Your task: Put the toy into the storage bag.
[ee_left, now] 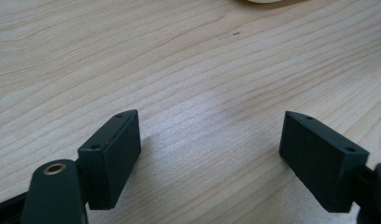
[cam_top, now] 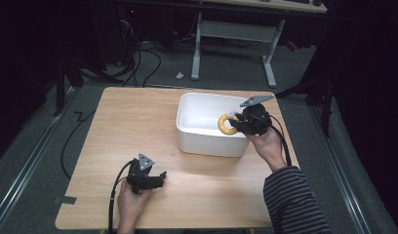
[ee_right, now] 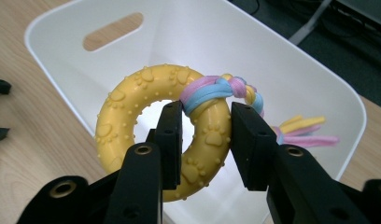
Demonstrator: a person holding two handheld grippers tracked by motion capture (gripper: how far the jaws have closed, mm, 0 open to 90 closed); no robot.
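Note:
A yellow ring toy [ee_right: 132, 116] with paw prints and a knotted pink, blue and yellow rope hangs over the white bin [ee_right: 291, 70]. My right gripper [ee_right: 206, 140] is shut on the ring's band, one jaw through the hole. From above, the ring toy [cam_top: 225, 124] sits just inside the bin's [cam_top: 207, 139] right front corner, with the right gripper [cam_top: 237, 125] reaching in from the right. My left gripper [cam_top: 159, 178] rests low over the wooden table [cam_top: 124, 126] near the front, jaws pointing right. The left gripper [ee_left: 209, 149] stands open with bare wood between its jaws.
The white bin has a slot handle [ee_right: 113, 31] in its far wall and looks empty inside. Beyond the table stand a desk frame [cam_top: 231, 34] and loose cables [cam_top: 138, 58] on the grey floor. A striped sleeve [cam_top: 294, 204] enters at the bottom right.

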